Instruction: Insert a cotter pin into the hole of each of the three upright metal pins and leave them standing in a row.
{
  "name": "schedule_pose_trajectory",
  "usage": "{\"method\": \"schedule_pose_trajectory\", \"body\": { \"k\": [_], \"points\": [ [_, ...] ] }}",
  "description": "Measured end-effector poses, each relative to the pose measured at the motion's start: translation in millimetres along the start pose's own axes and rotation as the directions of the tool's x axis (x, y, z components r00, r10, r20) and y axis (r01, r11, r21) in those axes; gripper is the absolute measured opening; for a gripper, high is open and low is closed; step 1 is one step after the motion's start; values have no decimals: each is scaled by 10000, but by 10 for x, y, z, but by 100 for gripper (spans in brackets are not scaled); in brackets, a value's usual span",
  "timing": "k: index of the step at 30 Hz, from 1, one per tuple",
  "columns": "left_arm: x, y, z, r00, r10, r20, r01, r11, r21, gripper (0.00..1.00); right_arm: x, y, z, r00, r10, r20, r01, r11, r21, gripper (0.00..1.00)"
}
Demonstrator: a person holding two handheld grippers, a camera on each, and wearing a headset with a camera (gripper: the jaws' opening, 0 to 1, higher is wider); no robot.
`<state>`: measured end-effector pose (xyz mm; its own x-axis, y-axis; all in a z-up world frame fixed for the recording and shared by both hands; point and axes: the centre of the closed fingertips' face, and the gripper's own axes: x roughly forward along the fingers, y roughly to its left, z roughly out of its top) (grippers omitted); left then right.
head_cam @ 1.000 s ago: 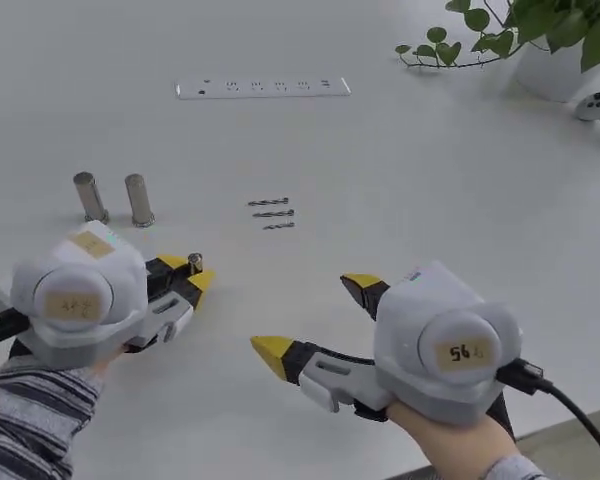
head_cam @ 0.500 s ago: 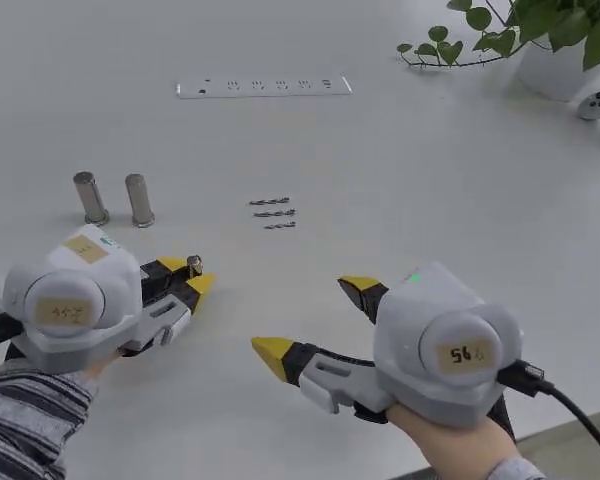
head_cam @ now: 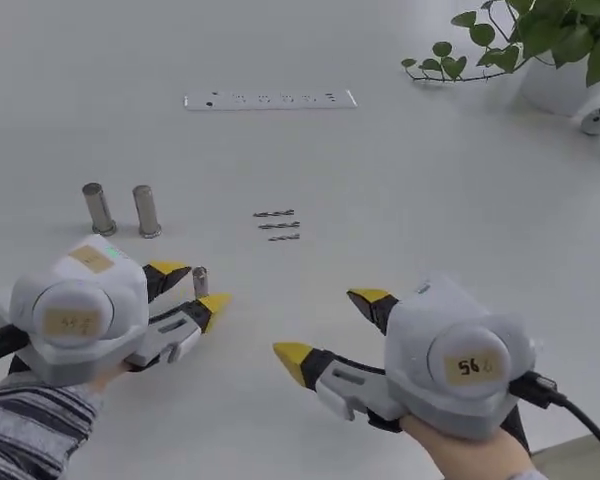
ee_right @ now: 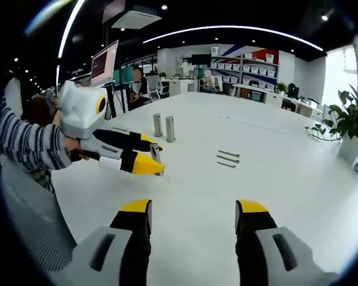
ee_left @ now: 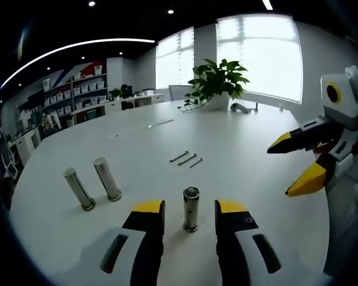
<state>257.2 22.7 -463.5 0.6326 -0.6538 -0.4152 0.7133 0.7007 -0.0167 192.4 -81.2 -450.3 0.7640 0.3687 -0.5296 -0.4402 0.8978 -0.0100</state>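
Left gripper sits released in the head view, at near left, with its jaws on either side of one upright metal pin. At near right, the right gripper gapes empty. Two more pins stand side by side farther left, and three cotter pins lie loose on the table beyond. Left gripper view: a gap shows on each side of the bracketed pin. Right gripper view: bare tabletop lies between its spread jaws.
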Motion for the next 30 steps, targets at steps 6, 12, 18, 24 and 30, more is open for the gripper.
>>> {"method": "schedule_pose_trajectory", "body": {
  "k": [6,12,18,24,30],
  "points": [
    [-205,65,-33,9979,634,-112,-639,9964,-552,49,-38,-149,35,9993,307,-211,-304,9994,157,49],
    [-372,64,26,9965,840,20,-834,9911,-1034,60,-14,-281,118,9898,1051,-964,-1164,9859,-1203,41],
    [-504,45,29,9955,944,-52,-943,9877,-1247,79,97,-471,216,9770,1131,-1809,-1509,9657,-2115,34],
    [-657,130,62,9876,1568,-24,-1558,9794,-1282,88,325,-622,349,9579,1383,-2514,-2100,9349,-2860,28],
    [-771,176,-30,9784,2051,-269,-2068,9687,-1375,95,585,-723,425,9303,1640,-3281,-2804,8946,-3480,26]
  ]
}}
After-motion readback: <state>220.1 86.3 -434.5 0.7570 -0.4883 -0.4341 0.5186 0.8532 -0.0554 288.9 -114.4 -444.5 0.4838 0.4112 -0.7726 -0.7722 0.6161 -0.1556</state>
